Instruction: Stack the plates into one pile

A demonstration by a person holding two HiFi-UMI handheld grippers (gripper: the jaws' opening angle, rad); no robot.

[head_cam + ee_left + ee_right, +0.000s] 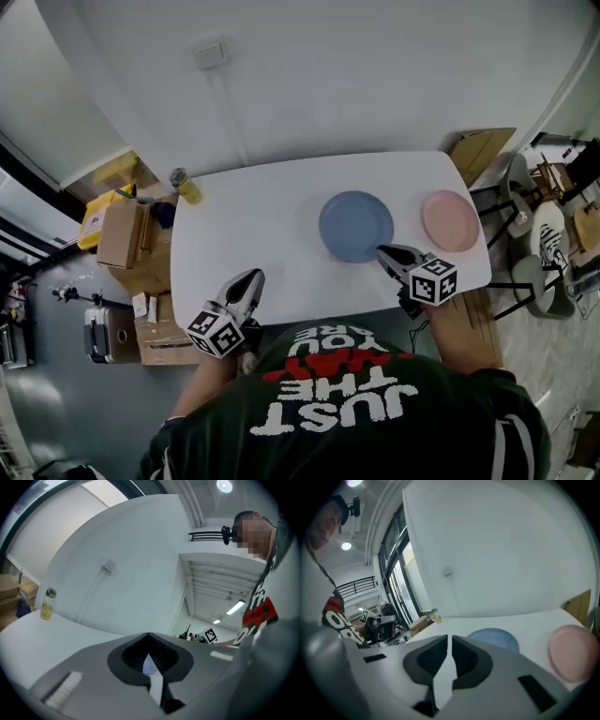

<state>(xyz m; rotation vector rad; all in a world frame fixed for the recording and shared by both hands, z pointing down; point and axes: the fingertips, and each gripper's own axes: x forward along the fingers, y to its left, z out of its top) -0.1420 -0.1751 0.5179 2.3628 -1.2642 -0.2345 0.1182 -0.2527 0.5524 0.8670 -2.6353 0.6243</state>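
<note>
The person's dark green cotton T-shirt [375,412] carries block print, "JUST THE" and "YOU ARE" in white and "WAY" in red. Each grey plastic gripper bears a cube with black-and-white square markers. The left gripper [251,277] sits over the near edge of the white, round-cornered table [262,225], its fingers pressed together at the tips on nothing. The right gripper [382,251] points at the near rim of a smooth, round, matte blue plate [356,226]; its ribbed dark fingers are drawn in to a thin slit with nothing in it. A round pink plate [450,220] lies flat just to the right, apart from the blue one. At the far left corner stands a clear bottle of yellow liquid [188,187]. A small white box [211,53] is fixed to the wall behind.
</note>
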